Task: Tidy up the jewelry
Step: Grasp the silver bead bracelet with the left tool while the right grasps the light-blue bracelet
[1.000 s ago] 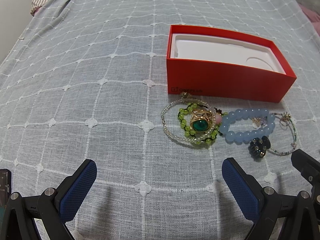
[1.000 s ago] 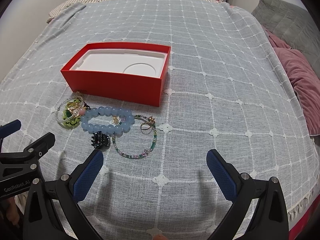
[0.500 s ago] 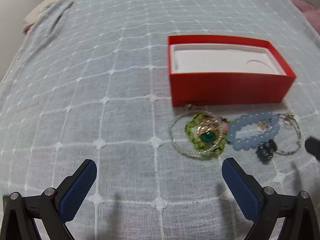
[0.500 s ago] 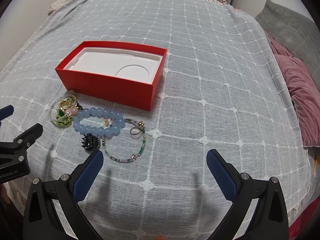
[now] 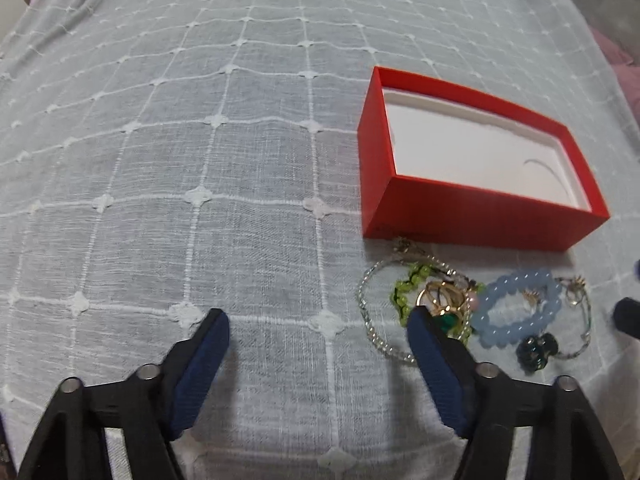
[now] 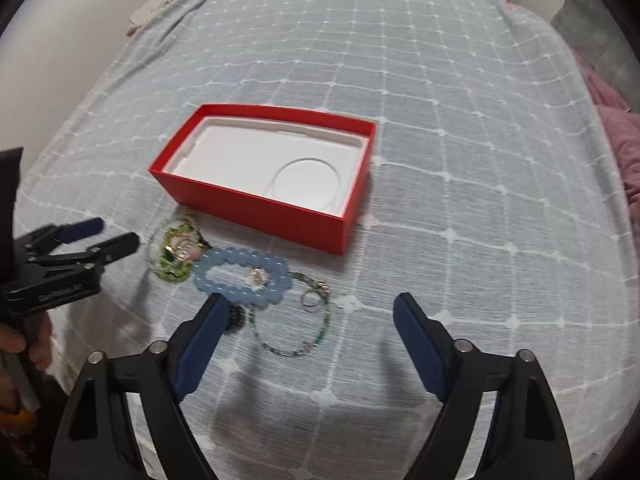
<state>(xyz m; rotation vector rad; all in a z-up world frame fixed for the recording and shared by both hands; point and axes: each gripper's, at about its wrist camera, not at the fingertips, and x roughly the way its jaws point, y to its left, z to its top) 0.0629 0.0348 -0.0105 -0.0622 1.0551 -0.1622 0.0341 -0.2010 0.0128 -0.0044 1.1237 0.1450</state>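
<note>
While both grippers hang low over the bed (image 6: 460, 92), the jewelry lies in a small heap on the grey checked cover, just in front of the red box (image 6: 276, 208). The box is uncovered, with a white tray inside that holds nothing. The left gripper (image 5: 318, 322) has its fingers spread wide and grips nothing; the tip of its right finger stands in front of the gold ring (image 5: 442, 300), which lies on the green bracelet (image 5: 404, 292). A clear bead bracelet (image 5: 366, 316) runs around these two. To the right of them lies the blue bracelet (image 6: 240, 274), then a thin bead chain (image 6: 316, 336) and a dark charm (image 5: 536, 348). The right gripper (image 6: 308, 304) is also wide apart and carries nothing; its left finger tip is beside the blue bracelet.
</note>
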